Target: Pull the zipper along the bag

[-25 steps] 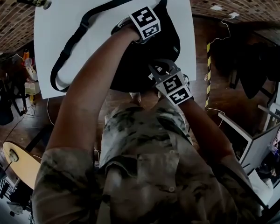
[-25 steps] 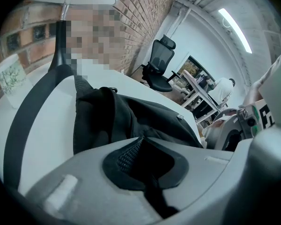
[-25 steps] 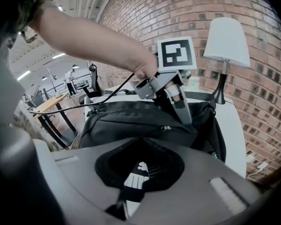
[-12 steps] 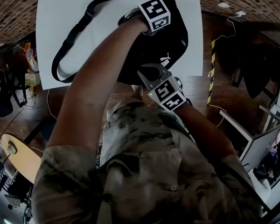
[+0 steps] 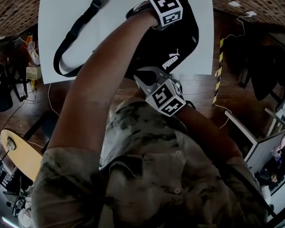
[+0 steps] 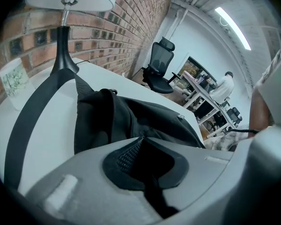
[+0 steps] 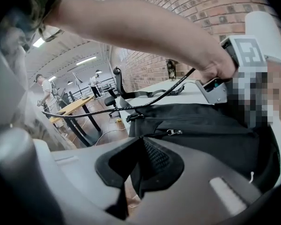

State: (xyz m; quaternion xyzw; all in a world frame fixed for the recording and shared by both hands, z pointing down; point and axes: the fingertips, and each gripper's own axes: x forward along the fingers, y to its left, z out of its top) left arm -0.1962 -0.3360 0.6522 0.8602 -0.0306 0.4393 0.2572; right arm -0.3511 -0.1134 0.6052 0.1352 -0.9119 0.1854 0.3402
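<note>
The left claw is shut tight, and its pads pinch a fold of the black bag. The rest of the bag lies flat just past this claw's tips, on a white table. The bag's long strap runs off to the left of the claw, and a lamp stands far beyond it near the brick wall. The right claw is shut tight too. A thin black bit at the near edge of the bag is caught between its pads. I cannot tell if that bit is the zipper pull. Just ahead of this claw, a little to the right, a small metal pull lies on top of the bag. The person's arm goes across above the right claw to hold the left claw on the far side of the bag. The two claws are apart, with the bag between them.
</note>
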